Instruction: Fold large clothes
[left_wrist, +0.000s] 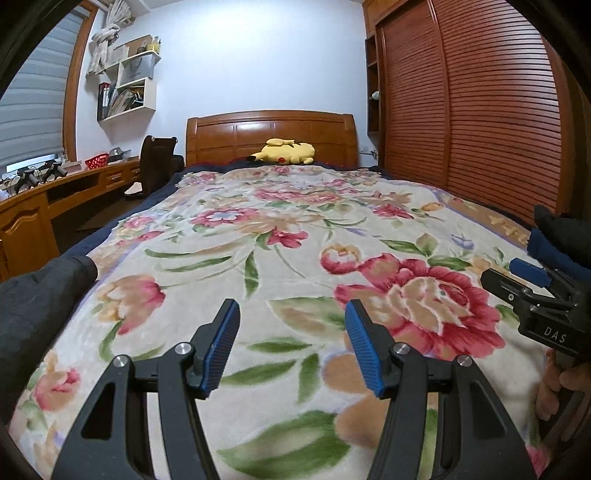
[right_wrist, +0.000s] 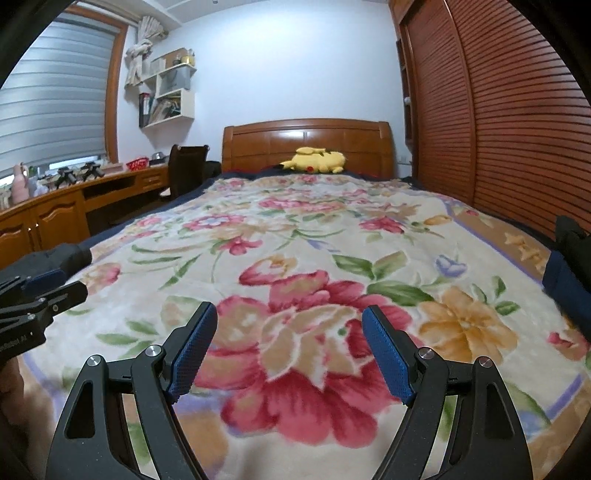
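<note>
Both grippers hover low over the near end of the bed's floral blanket (left_wrist: 258, 229), each with its blue pads spread and nothing between them. The left gripper (left_wrist: 291, 314) stands moderately open, the right gripper (right_wrist: 290, 321) wider. The clothing to fold appears as dark fabric at the two sides: a black garment (left_wrist: 40, 295) at the near left edge of the bed, just left of the left gripper, and a black and navy piece (right_wrist: 565, 269) at the right edge, nearer the right gripper. Each hand seems best placed for its own side.
</note>
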